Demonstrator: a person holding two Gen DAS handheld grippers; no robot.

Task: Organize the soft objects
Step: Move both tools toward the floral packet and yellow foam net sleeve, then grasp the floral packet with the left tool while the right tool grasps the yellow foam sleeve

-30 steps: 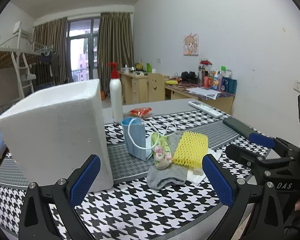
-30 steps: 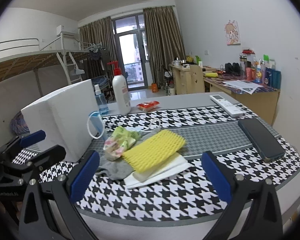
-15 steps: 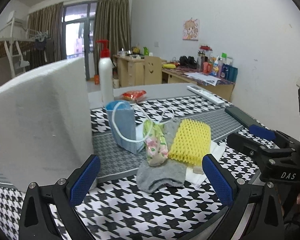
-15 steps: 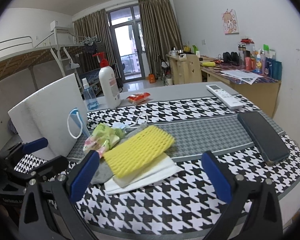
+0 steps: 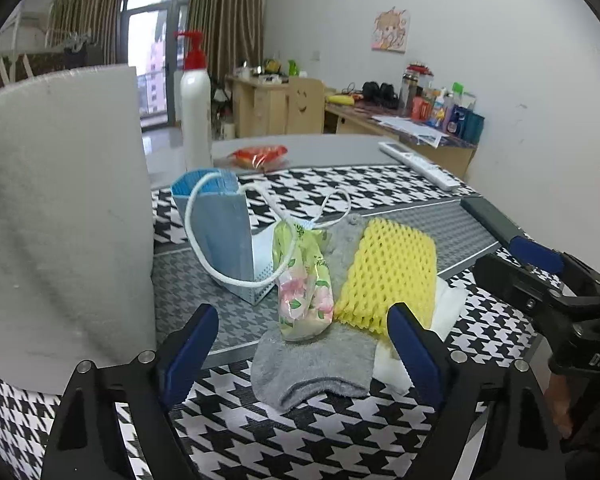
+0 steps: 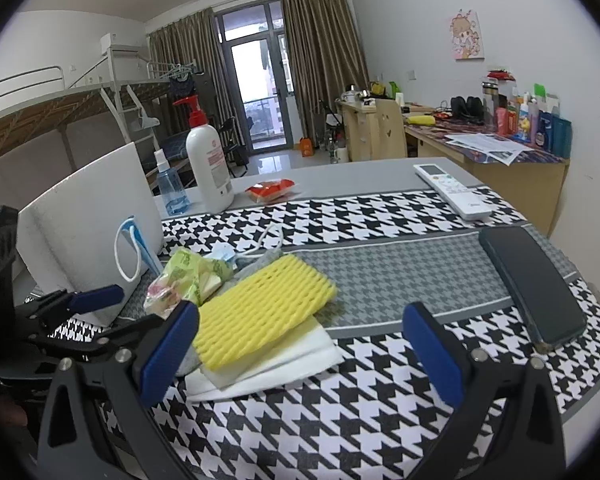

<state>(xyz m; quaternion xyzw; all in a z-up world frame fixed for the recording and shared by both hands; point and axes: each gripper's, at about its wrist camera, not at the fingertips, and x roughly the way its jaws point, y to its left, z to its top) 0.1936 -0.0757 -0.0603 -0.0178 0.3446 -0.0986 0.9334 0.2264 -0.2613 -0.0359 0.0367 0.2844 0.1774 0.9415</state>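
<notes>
A pile of soft things lies on the houndstooth cloth: a grey sock point(image 5: 312, 364), a floral tissue pack point(image 5: 304, 292) on top of it, a yellow foam net point(image 5: 388, 272) over white napkins point(image 5: 448, 300), and a blue face mask point(image 5: 220, 232) standing behind. My left gripper point(image 5: 300, 348) straddles the near end of the sock. Its jaws are closing, and the pads are still clear of the sock. My right gripper point(image 6: 300, 348) is open, its left finger beside the foam net point(image 6: 260, 308) and the napkins point(image 6: 284, 364). The tissue pack point(image 6: 184, 280) lies further left.
A tall white foam block point(image 5: 60, 216) stands close on the left of the pile. Behind are a pump bottle point(image 6: 208, 164), a small spray bottle point(image 6: 170, 188), a red snack packet point(image 6: 272, 190) and a remote point(image 6: 452, 190). A dark phone point(image 6: 536, 284) lies right, near the table edge.
My left gripper moved forward and down onto the pile, and its fingers came closer together around the sock end. The right gripper edged nearer to the foam net.
</notes>
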